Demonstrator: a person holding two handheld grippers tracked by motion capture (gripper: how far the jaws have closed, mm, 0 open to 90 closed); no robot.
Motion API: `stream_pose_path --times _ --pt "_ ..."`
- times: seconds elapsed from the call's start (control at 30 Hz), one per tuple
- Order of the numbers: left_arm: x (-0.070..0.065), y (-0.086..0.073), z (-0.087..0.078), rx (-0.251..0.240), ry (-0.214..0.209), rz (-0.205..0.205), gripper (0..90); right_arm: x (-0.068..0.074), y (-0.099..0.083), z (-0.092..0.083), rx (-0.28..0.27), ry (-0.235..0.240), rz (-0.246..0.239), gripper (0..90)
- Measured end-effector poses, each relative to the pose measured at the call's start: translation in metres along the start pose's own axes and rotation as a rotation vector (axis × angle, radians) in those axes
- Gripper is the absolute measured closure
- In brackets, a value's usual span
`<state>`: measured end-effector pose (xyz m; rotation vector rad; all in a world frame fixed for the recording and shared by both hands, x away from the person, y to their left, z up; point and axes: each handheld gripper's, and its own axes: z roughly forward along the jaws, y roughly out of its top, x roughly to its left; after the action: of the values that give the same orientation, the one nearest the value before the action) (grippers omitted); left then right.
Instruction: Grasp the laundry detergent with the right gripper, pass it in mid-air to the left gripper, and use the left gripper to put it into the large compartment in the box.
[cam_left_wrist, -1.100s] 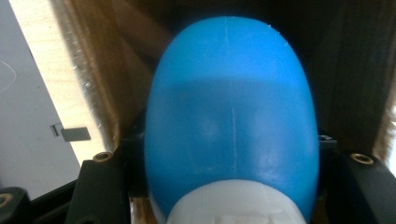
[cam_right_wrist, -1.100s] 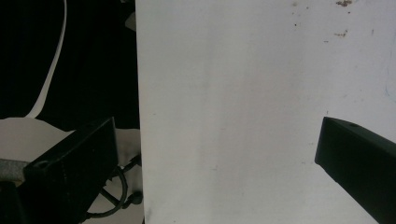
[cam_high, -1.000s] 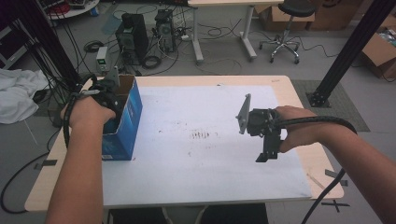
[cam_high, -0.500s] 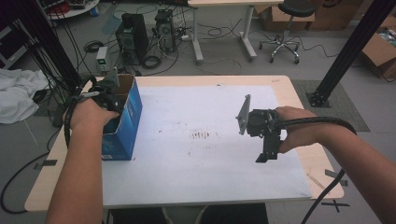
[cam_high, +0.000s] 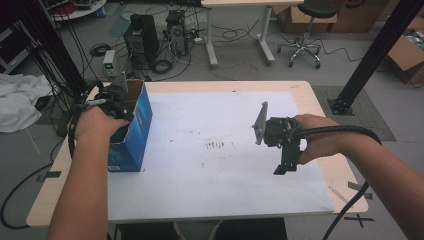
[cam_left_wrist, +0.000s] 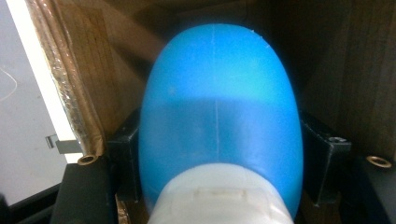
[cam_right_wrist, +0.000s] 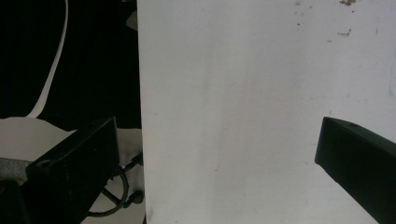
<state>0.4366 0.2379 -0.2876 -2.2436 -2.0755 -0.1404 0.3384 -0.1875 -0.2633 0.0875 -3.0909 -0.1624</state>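
— What have you got in the left claw?

— A blue bottle (cam_left_wrist: 219, 116) with a white cap, egg-shaped from where I look. In the left gripper view its body sits squarely between my two black jaws, which press against it on either side, so the left gripper (cam_high: 112, 100) is clamped on it. The cap end points back toward my camera.

— And where is that bottle?

— Inside the blue cardboard box (cam_high: 132, 132). Brown inner walls close in around it, and a strip of shiny tape runs down one box edge on the left of my view. From the high view, my left hand (cam_high: 95, 122) is sunk into the open top of the box, which stands upright at the left edge of the table (cam_high: 305, 90), on the white sheet (cam_high: 220, 185).

— The right side?

— The right gripper (cam_high: 282, 162) hovers over the right part of the sheet, well apart from the box, jaws pointing down toward my side of the table. In the right gripper view they stand wide, with bare white sheet between them. My right hand (cam_high: 320, 137) grips the body, and the cable (cam_high: 350, 131) trails back over my forearm.

— Anything on the sheet?

— Some small dark marks (cam_high: 215, 145) near its middle.
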Motion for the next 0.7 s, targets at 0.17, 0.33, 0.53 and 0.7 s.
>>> stream_pose_path --times 0.17,0.33,0.53,0.7 --pt "-0.001 0.0 -0.002 -0.005 0.008 -0.003 30.4 0.0 -0.001 0.0 -0.001 -0.001 0.002 0.0" --pt "-0.002 -0.001 -0.008 -0.013 0.016 -0.002 30.2 0.0 -0.002 0.0 -0.006 -0.002 0.002 0.0" --pt "-0.001 -0.002 -0.018 -0.03 0.036 -0.001 29.3 0.0 -0.001 -0.001 -0.009 -0.006 -0.001 0.1" --pt "0.002 -0.005 -0.028 -0.044 0.04 -0.008 26.2 0.001 -0.001 -0.002 -0.009 -0.006 0.0 0.0"
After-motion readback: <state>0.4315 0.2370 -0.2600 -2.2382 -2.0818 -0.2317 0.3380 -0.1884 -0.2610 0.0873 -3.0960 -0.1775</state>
